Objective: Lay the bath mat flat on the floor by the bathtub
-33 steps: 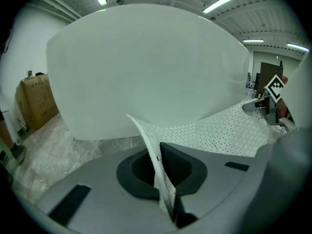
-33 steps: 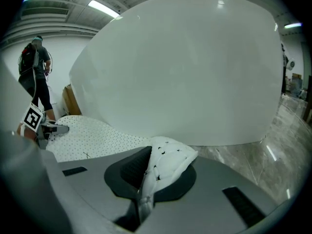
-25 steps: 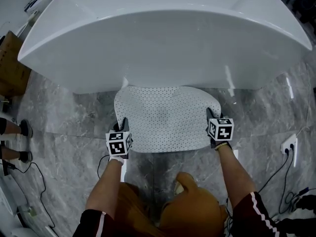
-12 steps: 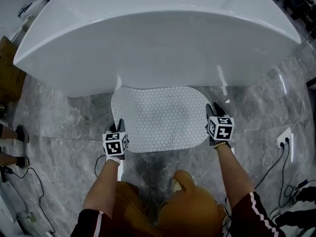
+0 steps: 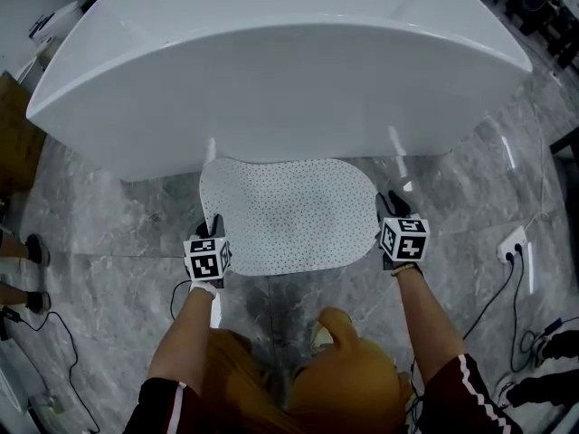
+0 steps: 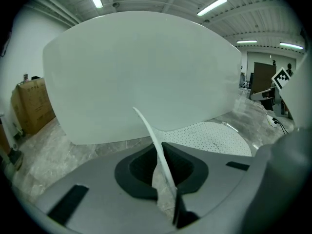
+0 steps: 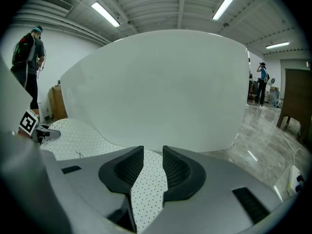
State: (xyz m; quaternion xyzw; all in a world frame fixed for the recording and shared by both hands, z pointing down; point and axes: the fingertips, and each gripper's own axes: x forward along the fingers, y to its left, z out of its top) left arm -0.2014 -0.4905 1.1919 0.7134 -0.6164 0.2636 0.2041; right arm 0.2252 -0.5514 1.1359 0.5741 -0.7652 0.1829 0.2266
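Two grippers checked, nearest first. Your right gripper point(image 5: 387, 208) has just been opening its jaws. They now stand wide apart over the right edge of the white perforated rubber bath mat point(image 5: 289, 215), pinching nothing. Your left gripper point(image 5: 215, 226) is clamped on the mat's left edge, which stands curled upright between the pads.

The mat lies on the grey marble floor point(image 5: 118, 224) directly in front of the white oval bathtub point(image 5: 271, 80). The tub's overhang hides whether the mat's far edge touches the tub.

A second ago that far edge was wavy; it now lies smooth. Judgement: the right side is laid and only the left edge is outstanding. Release it and confirm it drops flat.
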